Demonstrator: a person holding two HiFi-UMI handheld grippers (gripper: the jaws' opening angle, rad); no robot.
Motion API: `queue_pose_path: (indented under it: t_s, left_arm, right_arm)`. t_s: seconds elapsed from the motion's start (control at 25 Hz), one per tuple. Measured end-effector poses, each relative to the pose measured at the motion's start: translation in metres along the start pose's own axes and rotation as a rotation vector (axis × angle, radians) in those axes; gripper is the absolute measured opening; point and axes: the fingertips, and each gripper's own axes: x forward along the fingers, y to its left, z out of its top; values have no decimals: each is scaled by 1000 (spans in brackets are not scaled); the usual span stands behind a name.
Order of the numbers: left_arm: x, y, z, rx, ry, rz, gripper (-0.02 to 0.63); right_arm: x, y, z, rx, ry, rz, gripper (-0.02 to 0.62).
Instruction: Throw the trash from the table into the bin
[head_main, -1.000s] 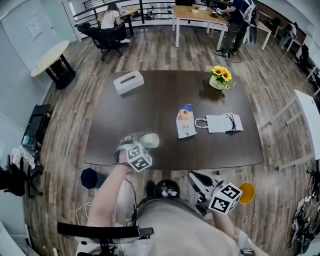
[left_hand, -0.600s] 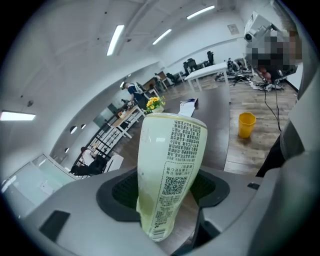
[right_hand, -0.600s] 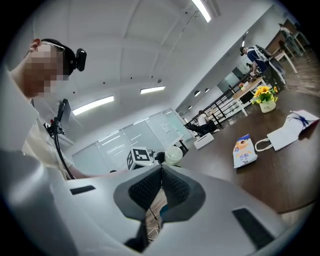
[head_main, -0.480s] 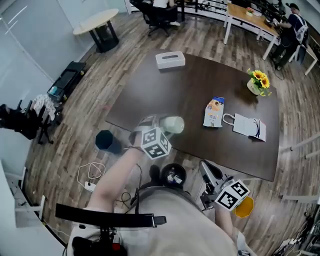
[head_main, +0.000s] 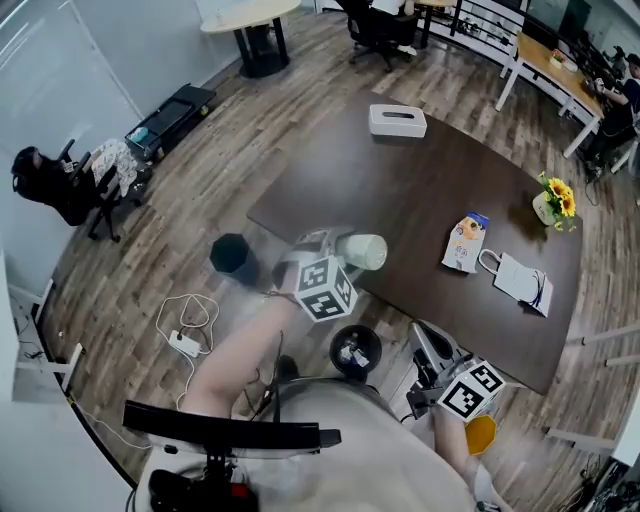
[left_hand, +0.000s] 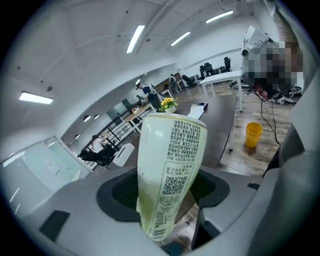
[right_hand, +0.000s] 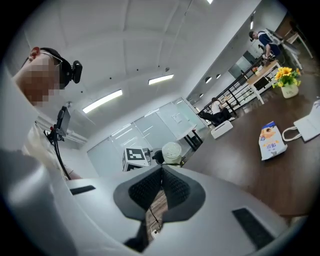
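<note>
Pale green drink cup (head_main: 362, 251) grasped in left gripper (head_main: 325, 252), lying sideways over the near-left edge of the desk (head_main: 420, 190). Black bin (head_main: 352, 352) on the floor near that edge. Right gripper (head_main: 428, 345) clenched, empty. Snack bag (head_main: 465, 243) and paper bag (head_main: 520, 280) lie right on the desk.
</note>
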Motion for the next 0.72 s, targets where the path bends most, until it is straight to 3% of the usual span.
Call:
queue_pose_path:
  t_s: [0.28, 0.72]
  left_arm:
    - [-67, 27, -63, -66, -50, 41, 290]
    - [-179, 56, -201, -192, -104, 114, 288]
  right_arm:
    - [75, 67, -31, -20, 63, 43, 14]
    - [205, 189, -120, -40, 200, 145, 14]
